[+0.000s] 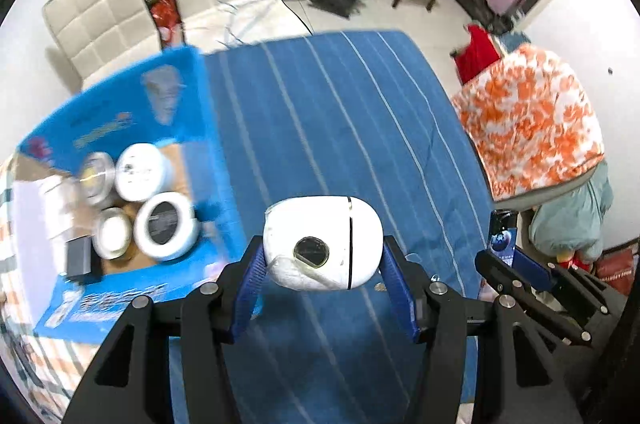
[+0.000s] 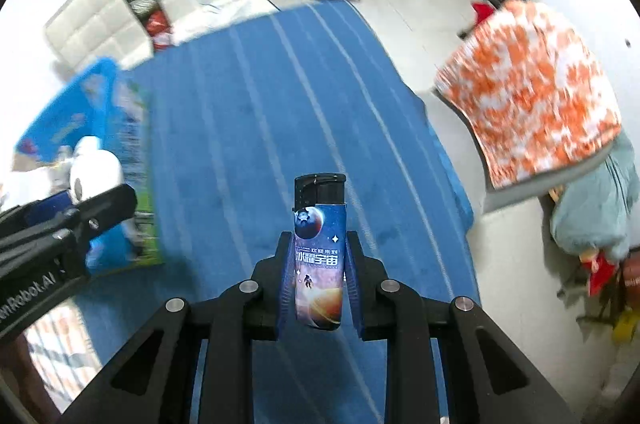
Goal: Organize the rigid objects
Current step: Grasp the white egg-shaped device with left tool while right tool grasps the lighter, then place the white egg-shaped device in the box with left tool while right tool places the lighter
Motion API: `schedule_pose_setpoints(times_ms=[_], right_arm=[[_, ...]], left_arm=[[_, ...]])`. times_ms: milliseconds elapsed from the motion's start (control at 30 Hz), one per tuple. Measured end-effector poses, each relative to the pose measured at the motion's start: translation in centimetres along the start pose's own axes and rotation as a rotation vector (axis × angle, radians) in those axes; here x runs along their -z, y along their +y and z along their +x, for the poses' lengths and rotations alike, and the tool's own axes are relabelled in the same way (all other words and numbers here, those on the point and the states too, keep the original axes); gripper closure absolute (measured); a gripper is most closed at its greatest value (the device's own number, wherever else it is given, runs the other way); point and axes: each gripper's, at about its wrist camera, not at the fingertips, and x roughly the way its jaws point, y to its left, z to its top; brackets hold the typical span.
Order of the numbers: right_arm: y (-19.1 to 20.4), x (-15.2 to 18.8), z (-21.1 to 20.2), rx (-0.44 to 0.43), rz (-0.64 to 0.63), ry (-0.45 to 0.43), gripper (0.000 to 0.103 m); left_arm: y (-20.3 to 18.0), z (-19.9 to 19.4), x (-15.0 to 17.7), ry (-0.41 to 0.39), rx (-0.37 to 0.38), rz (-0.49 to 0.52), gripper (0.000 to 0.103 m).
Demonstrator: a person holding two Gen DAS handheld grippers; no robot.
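the left gripper [image 1: 324,264] pinches a white egg-shaped gadget [image 1: 322,242] between its blue pads [image 1: 250,276], one on each side. the gadget is up in the air over the blue striped cloth [image 1: 320,111]. to its left sits a blue cardboard box [image 1: 200,127] with round white jars [image 1: 166,226] inside. the right gripper [image 2: 318,264] is pressed onto a lighter [image 2: 319,252] with space pictures on it. the lighter stands upright between the fingers, black top poking out on the far side, over the same cloth.
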Motion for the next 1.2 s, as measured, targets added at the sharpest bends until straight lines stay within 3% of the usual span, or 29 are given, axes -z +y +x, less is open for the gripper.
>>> schedule_pose_setpoints(times_ms=[333,533,667,867,1067,1200], right_arm=[[11.4,1.0,-7.6,-0.129,-0.196,-0.119,0.077],[18.8,1.7,-9.3,-0.194,-0.313,-0.134,0.077],[22.2,1.7,-7.8,-0.238,-0.357,-0.113,0.077],[26.6,0.6,0.3,-0.3,-0.384,0.071,0.077],[30.1,-0.2,7.5,-0.322,-0.409,0.213,0.077],[31.3,-0.6,10.3,-0.288,-0.419,0.24,0.077]], left_arm=[[6.8,-7.4,3.4,-0.162,-0.055,-0.125,0.049],[13.0,-8.6,5.0,-0.167,-0.049,-0.255,0.049],[17.6,-7.3,6.0,-0.126,-0.042,-0.336,0.049],[23.3,-0.6,6.1,0.052,0.062,-0.427,0.049],[25.6,6.7,5.4,0.236,0.117,-0.441,0.049],[26.3,9.0,5.1,0.286,0.144,-0.456,0.049]])
